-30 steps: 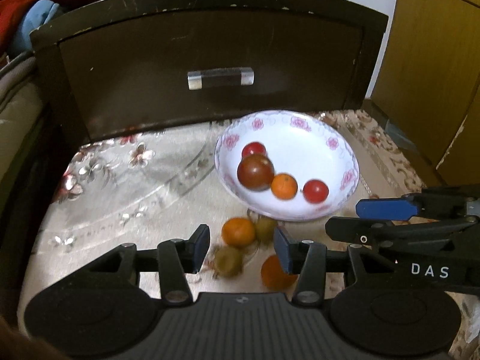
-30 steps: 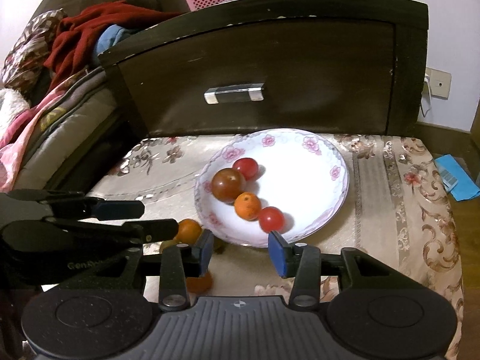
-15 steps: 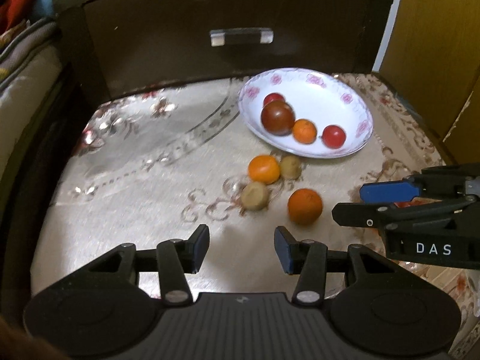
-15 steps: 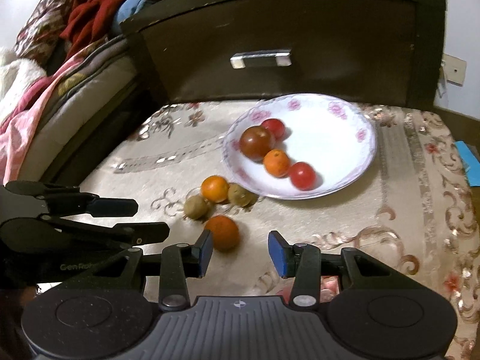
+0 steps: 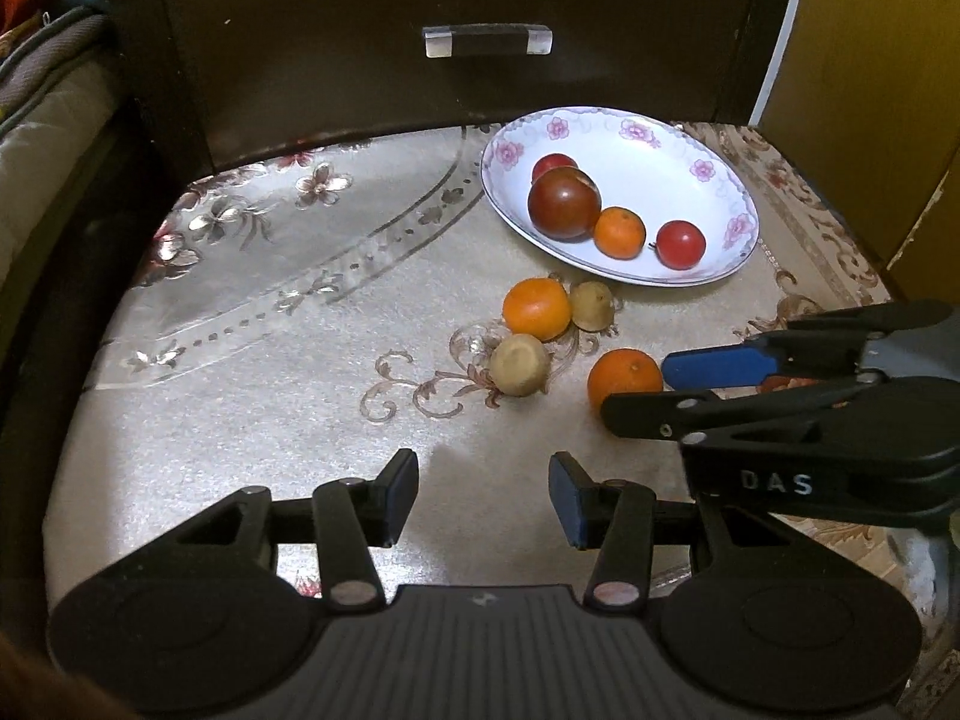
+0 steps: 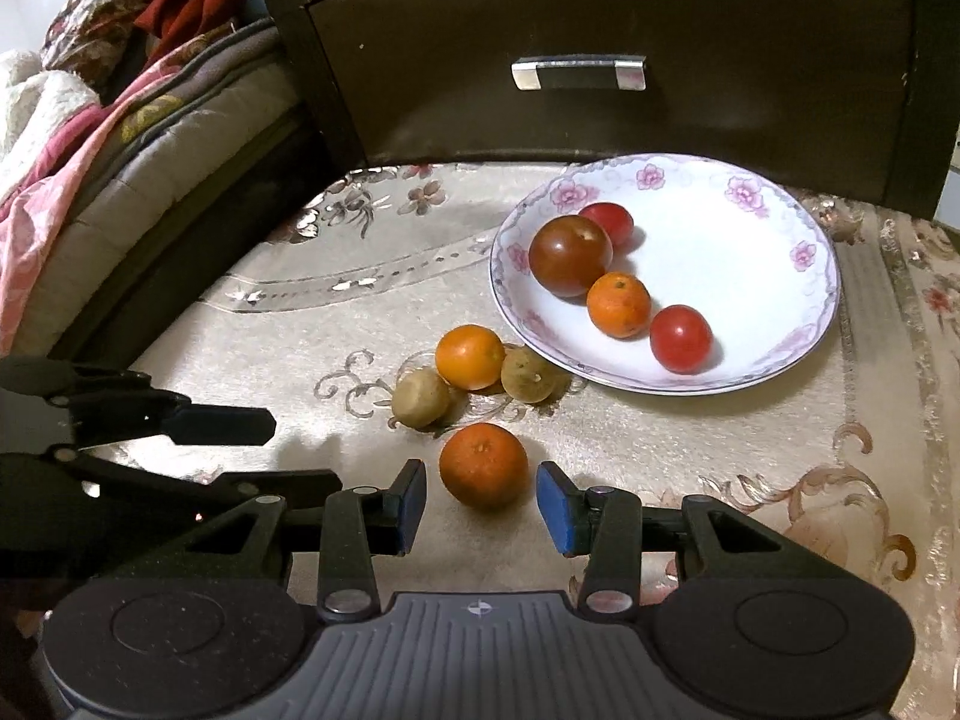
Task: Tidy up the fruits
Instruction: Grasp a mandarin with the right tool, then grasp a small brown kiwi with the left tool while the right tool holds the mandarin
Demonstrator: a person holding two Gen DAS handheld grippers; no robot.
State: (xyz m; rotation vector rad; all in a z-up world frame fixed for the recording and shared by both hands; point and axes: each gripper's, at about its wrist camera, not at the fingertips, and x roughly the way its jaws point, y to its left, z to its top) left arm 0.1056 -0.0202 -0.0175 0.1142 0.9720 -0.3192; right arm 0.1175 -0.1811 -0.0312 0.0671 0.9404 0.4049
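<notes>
A white flowered plate [image 6: 738,222] [image 5: 714,180] holds a dark tomato [image 6: 569,254], two red tomatoes [image 6: 680,337] and a small orange [image 6: 618,304]. In front of it on the cloth lie an orange [image 5: 536,308] and two brownish-yellow fruits [image 5: 519,364]. A second orange [image 6: 483,465] [image 5: 621,375] lies nearest. My right gripper [image 6: 480,504] is open, its blue pads either side of that orange without touching it. In the left wrist view the right gripper [image 5: 651,387] comes in from the right. My left gripper [image 5: 483,498] is open and empty over bare cloth, left of the fruits.
A dark wooden drawer front with a metal handle [image 5: 486,39] stands right behind the plate. Bedding [image 6: 90,150] lies off the left edge and a yellow cabinet [image 5: 870,90] stands to the right. The patterned cloth [image 5: 270,360] covers the surface.
Both grippers have drawn back from the plate and tipped downward. The right gripper has shifted so the nearest orange now lies between its fingers. The fruits have not moved.
</notes>
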